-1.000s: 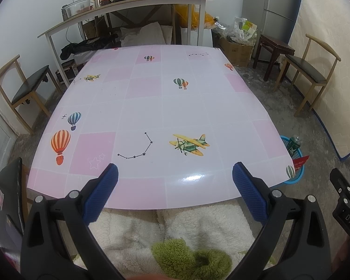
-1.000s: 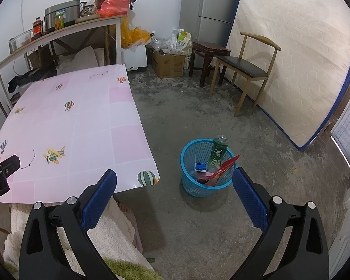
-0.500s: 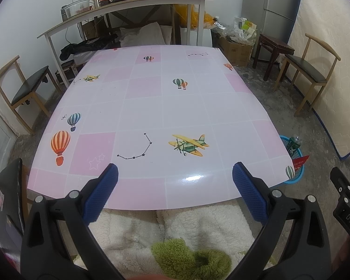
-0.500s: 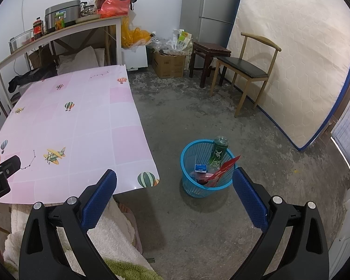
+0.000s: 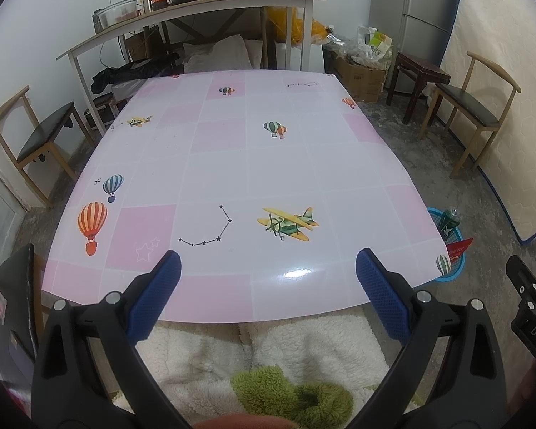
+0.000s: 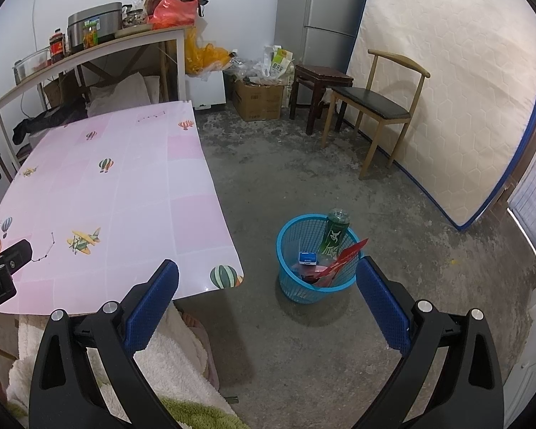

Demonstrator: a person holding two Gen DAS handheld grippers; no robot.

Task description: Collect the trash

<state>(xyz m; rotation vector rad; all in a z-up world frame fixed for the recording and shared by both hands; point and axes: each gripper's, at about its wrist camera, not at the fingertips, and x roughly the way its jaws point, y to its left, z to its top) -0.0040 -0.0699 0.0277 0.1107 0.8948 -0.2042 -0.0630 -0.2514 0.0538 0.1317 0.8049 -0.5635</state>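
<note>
A blue plastic basket (image 6: 293,279) stands on the concrete floor beside the table's right corner. It holds a green bottle (image 6: 334,237), a red wrapper (image 6: 350,252) and a small blue-white box (image 6: 307,258). The basket also shows in the left wrist view (image 5: 453,271), partly hidden by the table. My left gripper (image 5: 268,286) is open and empty over the near edge of the pink table (image 5: 253,164). My right gripper (image 6: 268,293) is open and empty above the floor, left of the basket. No loose trash shows on the table.
Wooden chairs stand at the right (image 6: 378,103) and at the left (image 5: 35,139). A shelf table (image 5: 196,10) with pots and jars is at the back. A mattress (image 6: 457,82) leans on the right wall. A cardboard box (image 6: 257,102) and a stool (image 6: 319,82) stand near the fridge.
</note>
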